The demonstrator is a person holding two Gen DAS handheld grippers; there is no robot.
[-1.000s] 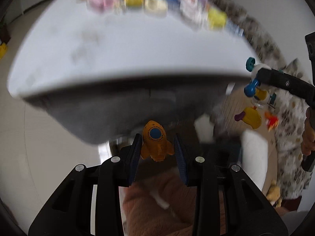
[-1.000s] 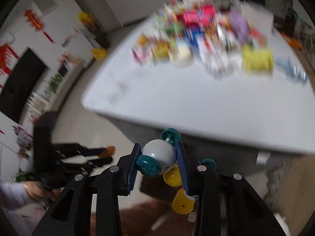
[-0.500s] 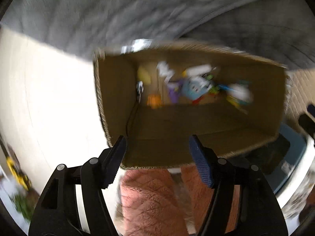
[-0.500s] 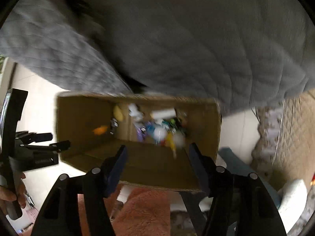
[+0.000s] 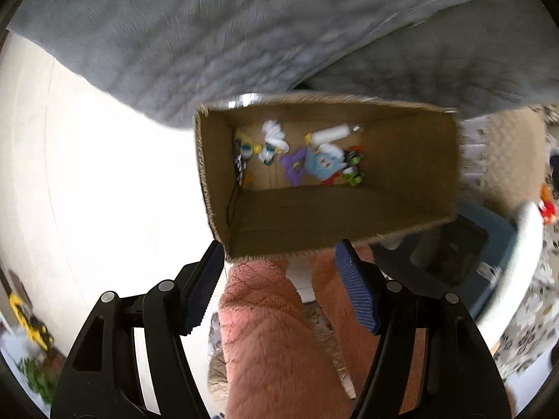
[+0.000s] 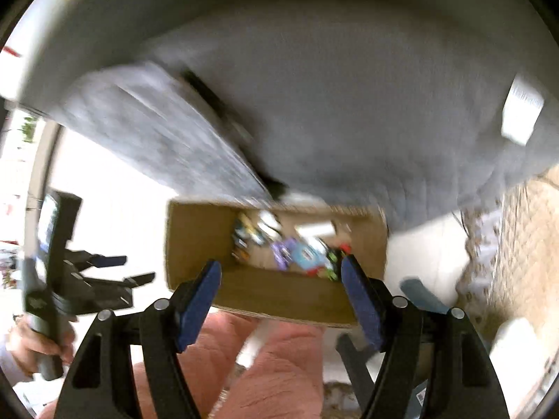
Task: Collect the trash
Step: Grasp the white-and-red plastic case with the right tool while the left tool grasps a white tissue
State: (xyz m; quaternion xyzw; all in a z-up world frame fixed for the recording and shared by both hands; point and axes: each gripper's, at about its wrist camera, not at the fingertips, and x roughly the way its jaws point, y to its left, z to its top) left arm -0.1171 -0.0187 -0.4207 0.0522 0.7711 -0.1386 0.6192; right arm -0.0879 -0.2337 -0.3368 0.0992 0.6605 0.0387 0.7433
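An open cardboard box point(image 5: 332, 216) stands on the floor below both grippers. In it lie several small toys: a blue figure point(image 5: 323, 166), a purple one point(image 5: 293, 167), a white cylinder point(image 5: 330, 136), a white and teal ball toy point(image 5: 267, 152). My left gripper point(image 5: 279, 248) points down over the box's near wall, open and empty. My right gripper point(image 6: 281, 263) hangs over the same box point(image 6: 195, 237); its jaws are opening and nothing is between them. The left gripper point(image 6: 129, 269) also shows in the right wrist view, left of the box.
A grey quilted cover point(image 5: 244, 35) hangs down behind the box. Pink fleecy legs point(image 5: 272, 331) fill the space under the grippers. A blue container point(image 5: 489, 244) and a beige quilted mat point(image 5: 506, 146) lie to the right. Pale floor point(image 5: 104, 174) spreads to the left.
A second ago the left gripper held an orange rocket and the right a white ball toy above the table. Both sank, tipped down over the box and opened; both are empty now.
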